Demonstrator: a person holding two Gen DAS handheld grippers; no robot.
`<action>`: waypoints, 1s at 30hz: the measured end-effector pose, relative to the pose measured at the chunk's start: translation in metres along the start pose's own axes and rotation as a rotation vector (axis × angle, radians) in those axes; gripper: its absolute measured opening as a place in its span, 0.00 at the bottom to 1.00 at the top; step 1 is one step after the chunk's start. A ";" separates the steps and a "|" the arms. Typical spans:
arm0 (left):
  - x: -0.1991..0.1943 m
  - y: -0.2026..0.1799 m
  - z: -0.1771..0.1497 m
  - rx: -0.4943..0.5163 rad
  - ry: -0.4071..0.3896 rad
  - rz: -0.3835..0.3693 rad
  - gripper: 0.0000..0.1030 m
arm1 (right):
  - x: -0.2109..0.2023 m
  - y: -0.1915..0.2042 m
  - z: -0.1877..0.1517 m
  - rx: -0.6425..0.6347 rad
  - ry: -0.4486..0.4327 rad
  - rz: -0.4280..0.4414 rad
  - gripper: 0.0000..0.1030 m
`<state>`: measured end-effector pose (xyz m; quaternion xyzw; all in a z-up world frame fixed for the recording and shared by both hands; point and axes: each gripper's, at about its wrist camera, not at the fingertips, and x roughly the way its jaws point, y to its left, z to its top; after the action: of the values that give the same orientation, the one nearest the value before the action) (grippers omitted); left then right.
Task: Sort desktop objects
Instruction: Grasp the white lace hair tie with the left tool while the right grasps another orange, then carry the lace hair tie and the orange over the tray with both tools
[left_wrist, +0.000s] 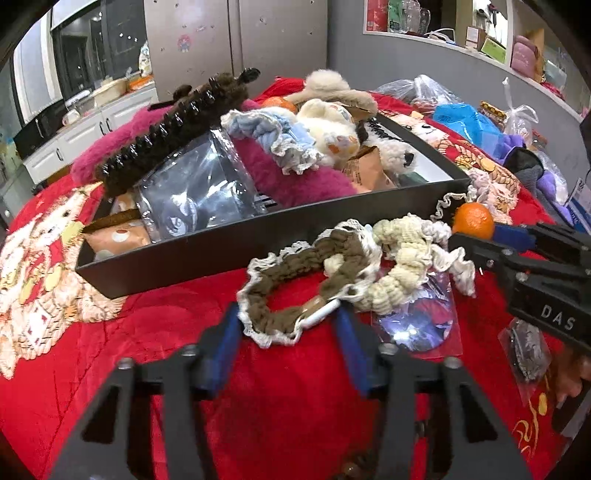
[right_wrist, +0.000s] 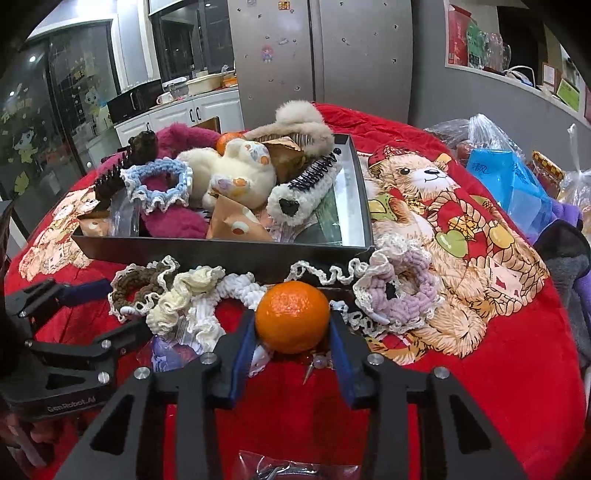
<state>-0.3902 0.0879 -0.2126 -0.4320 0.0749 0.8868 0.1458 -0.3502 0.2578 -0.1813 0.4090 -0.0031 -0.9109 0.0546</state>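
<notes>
A black tray on the red blanket holds plush toys, hair clips and scrunchies. In front of it lie a brown scrunchie, a cream scrunchie and a lilac scrunchie. My left gripper is open with the brown scrunchie between its blue pads, which stand apart from it. My right gripper is shut on an orange just in front of the tray.
A clear packet lies under the scrunchies. A blue tissue pack, plastic bags and purple cloth sit at the right. Small beads lie under the orange. A second orange sits in the tray.
</notes>
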 end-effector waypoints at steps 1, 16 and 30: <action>-0.001 0.001 0.000 -0.004 -0.004 0.009 0.31 | 0.000 0.000 0.000 -0.002 -0.001 -0.003 0.38; -0.038 0.024 -0.013 -0.093 -0.094 -0.001 0.14 | -0.036 0.002 0.011 0.011 -0.109 0.037 0.37; -0.046 0.029 -0.015 -0.114 -0.107 0.007 0.14 | -0.037 0.017 0.010 -0.040 -0.110 0.059 0.37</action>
<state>-0.3619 0.0475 -0.1854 -0.3916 0.0179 0.9119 0.1216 -0.3318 0.2439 -0.1460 0.3571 0.0001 -0.9298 0.0892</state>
